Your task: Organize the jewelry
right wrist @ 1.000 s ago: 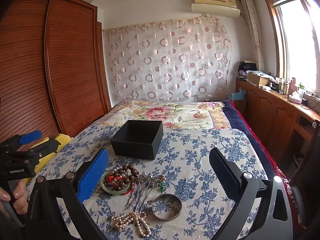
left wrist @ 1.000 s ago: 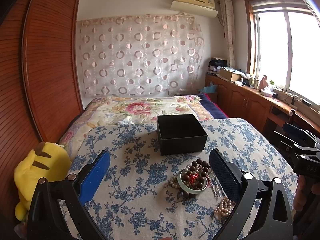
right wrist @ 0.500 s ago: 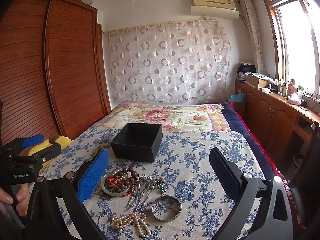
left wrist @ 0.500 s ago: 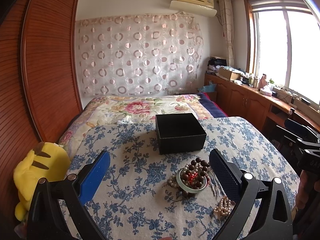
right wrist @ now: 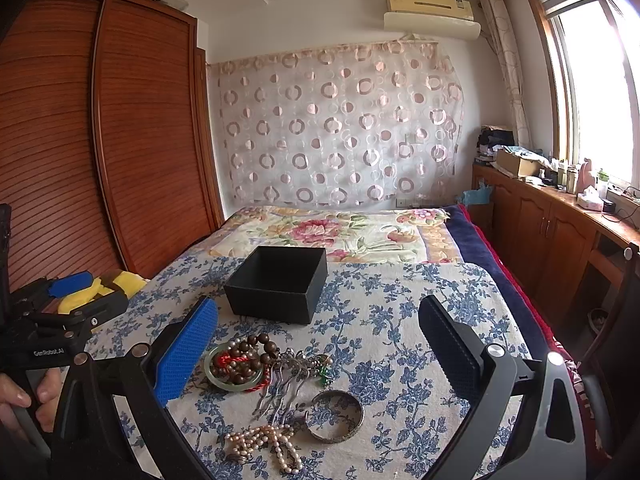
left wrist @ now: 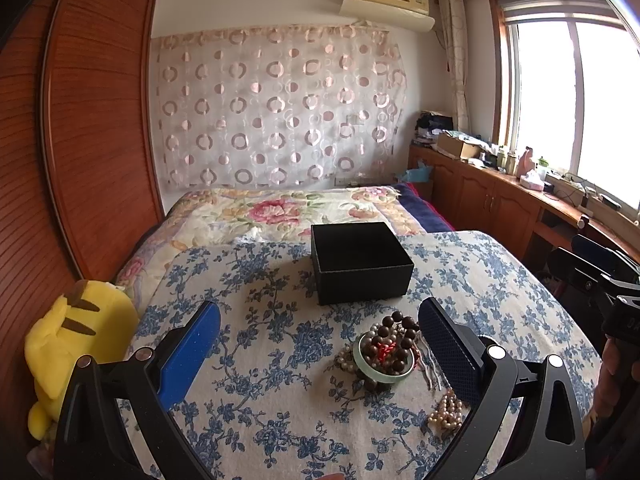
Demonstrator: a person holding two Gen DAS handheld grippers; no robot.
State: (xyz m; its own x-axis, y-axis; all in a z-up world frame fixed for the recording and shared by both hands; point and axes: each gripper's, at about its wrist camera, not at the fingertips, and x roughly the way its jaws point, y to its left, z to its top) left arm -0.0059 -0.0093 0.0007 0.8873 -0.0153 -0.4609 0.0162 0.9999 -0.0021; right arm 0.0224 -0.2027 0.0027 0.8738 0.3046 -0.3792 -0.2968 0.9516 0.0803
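jewelry is lying in a loose heap on the blue-flowered cloth (right wrist: 400,320), just in front of one empty black box (right wrist: 276,284). i am holding my left gripper (left wrist: 320,344) and right gripper (right wrist: 316,344) above it, both spread wide and gripping nothing. i am judging the first pick should be a single piece, lifted clear of the tangle. i am counting one green bangle (right wrist: 234,386) ringed with brown beads (right wrist: 248,354), one metal bangle (right wrist: 335,420), one pearl strand (right wrist: 264,442).
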